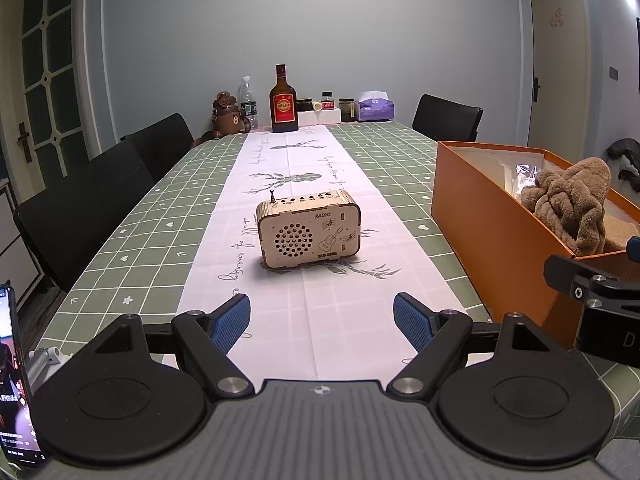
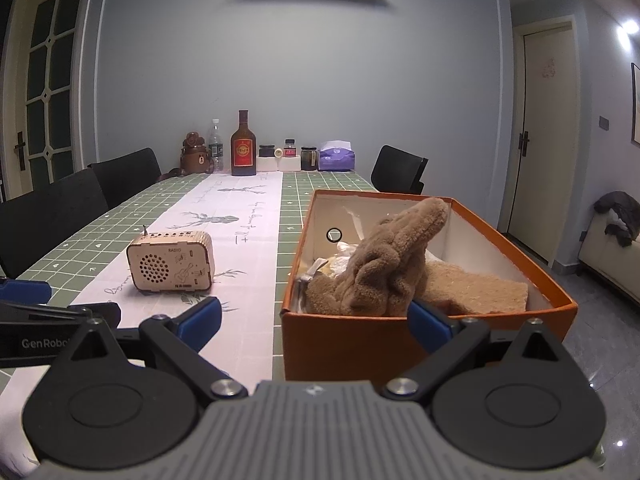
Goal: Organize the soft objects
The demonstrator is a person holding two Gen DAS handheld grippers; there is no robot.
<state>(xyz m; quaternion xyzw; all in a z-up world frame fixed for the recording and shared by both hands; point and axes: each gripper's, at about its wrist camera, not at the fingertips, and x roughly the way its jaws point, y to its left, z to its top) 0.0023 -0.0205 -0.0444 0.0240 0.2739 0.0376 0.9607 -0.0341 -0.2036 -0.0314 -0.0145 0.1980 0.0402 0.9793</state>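
Both claws hang released, right claw [image 2: 314, 320] just before the orange box [image 2: 400, 336] holding the brown plush toy [image 2: 384, 268], left claw [image 1: 322, 320] left of it; the heaped plush could snag and tip out.

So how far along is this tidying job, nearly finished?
It looks close to done. The brown fuzzy cloth already lies bunched inside the orange box, beside a flat tan pad. Nothing is in hand: the left gripper and right gripper are both open. No other soft thing shows nearby; only a wooden radio.
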